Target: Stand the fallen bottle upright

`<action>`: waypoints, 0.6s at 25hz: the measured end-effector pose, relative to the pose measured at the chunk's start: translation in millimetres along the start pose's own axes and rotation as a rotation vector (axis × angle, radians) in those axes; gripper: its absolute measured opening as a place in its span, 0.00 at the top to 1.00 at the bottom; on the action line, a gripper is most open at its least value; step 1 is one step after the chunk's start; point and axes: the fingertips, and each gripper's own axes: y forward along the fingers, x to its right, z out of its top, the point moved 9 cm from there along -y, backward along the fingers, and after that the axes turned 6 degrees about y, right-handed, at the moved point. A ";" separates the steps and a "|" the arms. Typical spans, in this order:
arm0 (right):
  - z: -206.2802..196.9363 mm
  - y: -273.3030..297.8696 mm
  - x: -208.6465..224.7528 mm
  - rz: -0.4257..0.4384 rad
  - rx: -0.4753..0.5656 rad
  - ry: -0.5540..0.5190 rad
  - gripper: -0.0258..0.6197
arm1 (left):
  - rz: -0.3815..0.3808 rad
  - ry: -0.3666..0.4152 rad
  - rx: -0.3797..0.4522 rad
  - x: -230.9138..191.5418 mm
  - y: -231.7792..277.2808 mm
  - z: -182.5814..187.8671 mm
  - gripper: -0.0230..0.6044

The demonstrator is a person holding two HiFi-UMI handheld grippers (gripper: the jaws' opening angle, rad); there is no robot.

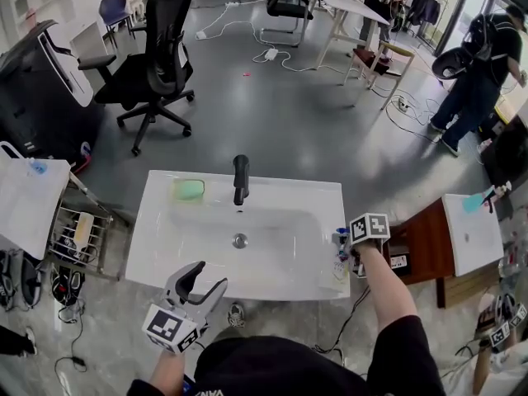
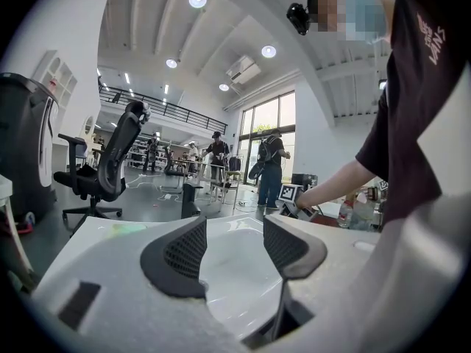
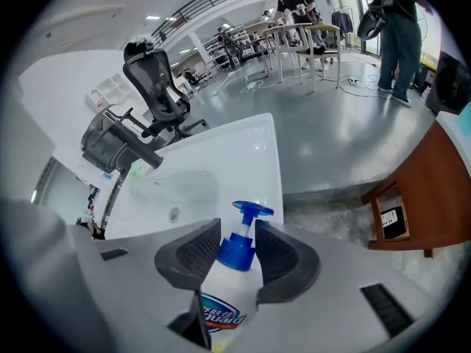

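A white pump bottle (image 3: 224, 311) with a blue collar and pump head lies between my right gripper's (image 3: 235, 232) jaws, its pump head pointing away from the camera. Both pads press on the blue collar. In the head view the bottle (image 1: 341, 261) sits on the right rim of the white sink (image 1: 165, 246), under the right gripper (image 1: 347, 251). My left gripper (image 1: 206, 280) hovers at the sink's front left edge. In its own view the left gripper (image 2: 234, 230) is open with nothing between the jaws.
A black faucet (image 1: 240, 180) stands at the back of the basin, with a green soap bar (image 1: 188, 190) to its left. A wire rack (image 1: 78, 238) stands left of the sink, a brown wooden table (image 1: 425, 242) to the right. An office chair (image 1: 157, 56) and people are behind.
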 end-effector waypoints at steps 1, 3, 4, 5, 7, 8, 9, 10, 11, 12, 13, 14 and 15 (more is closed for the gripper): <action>-0.7 -0.2 0.1 0.001 0.008 0.000 0.73 | 0.003 0.000 0.001 -0.6 -0.9 0.1 0.57; -2.8 -1.2 0.3 0.010 0.021 0.009 0.73 | 0.007 0.000 0.003 -1.8 -2.7 0.5 0.57; -3.8 -2.1 0.4 0.015 0.030 0.016 0.73 | 0.009 0.000 0.003 -2.2 -3.6 0.9 0.57; -4.4 -3.3 0.4 0.021 0.040 0.023 0.73 | 0.010 0.001 0.003 -2.6 -4.3 1.4 0.57; -4.6 -6.7 0.3 0.031 0.063 0.033 0.73 | 0.010 0.002 0.005 -3.7 -5.2 2.4 0.57; -4.2 -8.9 -0.1 0.037 0.077 0.034 0.73 | 0.011 0.003 0.006 -4.1 -5.5 2.8 0.57; -3.5 -11.5 -0.9 0.044 0.092 0.034 0.73 | 0.012 0.004 0.007 -4.6 -5.8 3.1 0.57; -2.4 -14.5 -2.2 0.053 0.107 0.033 0.73 | 0.012 0.005 0.008 -5.1 -6.2 3.5 0.57; -1.1 -17.8 -3.9 0.061 0.123 0.031 0.73 | 0.012 0.006 0.009 -5.6 -6.5 3.9 0.57; 0.6 -21.3 -6.0 0.066 0.139 0.027 0.74 | 0.011 0.007 0.011 -6.1 -6.7 4.3 0.57; 2.4 -24.6 -8.3 0.069 0.155 0.021 0.74 | 0.009 0.008 0.013 -6.7 -6.7 4.4 0.57; 4.1 -27.5 -10.7 0.070 0.171 0.013 0.74 | 0.005 0.011 0.015 -7.0 -6.4 4.2 0.57; 5.7 -30.2 -13.1 0.071 0.187 0.004 0.74 | 0.003 0.012 0.016 -7.1 -6.1 3.9 0.57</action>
